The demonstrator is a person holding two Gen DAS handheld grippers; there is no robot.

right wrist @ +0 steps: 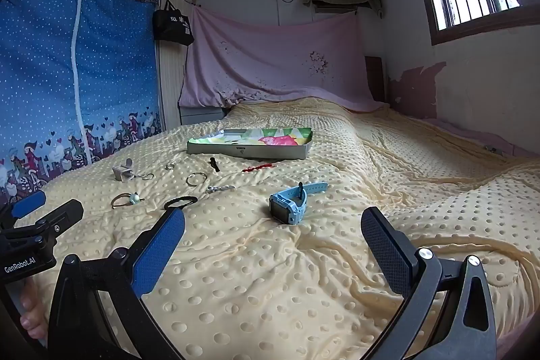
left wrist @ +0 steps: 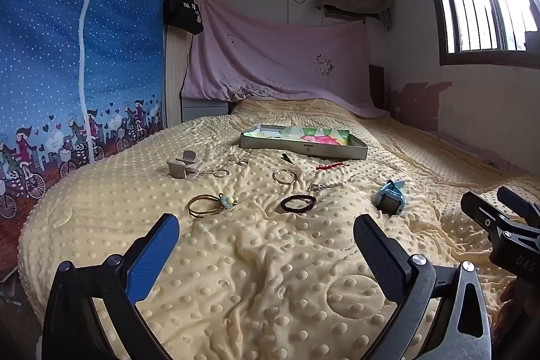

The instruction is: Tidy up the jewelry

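Both hand-held grippers hover low over the cream dotted bedspread (right wrist: 303, 292), each with its fingers spread wide and holding nothing. The chunky light-blue plastic wristwatch (right wrist: 290, 199) lies straight ahead of the right hand-held gripper (right wrist: 273, 237) — nearer to it than to the left hand-held gripper (left wrist: 266, 238) — its strap running away to the right. Beyond sits the shallow grey cardboard tray (right wrist: 249, 152).

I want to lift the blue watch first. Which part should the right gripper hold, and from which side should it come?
Grip the watch by its square case, coming from above with the right gripper, a finger on each side. The case stands off the blanket; the strap looping behind it is thin and would probably flex.
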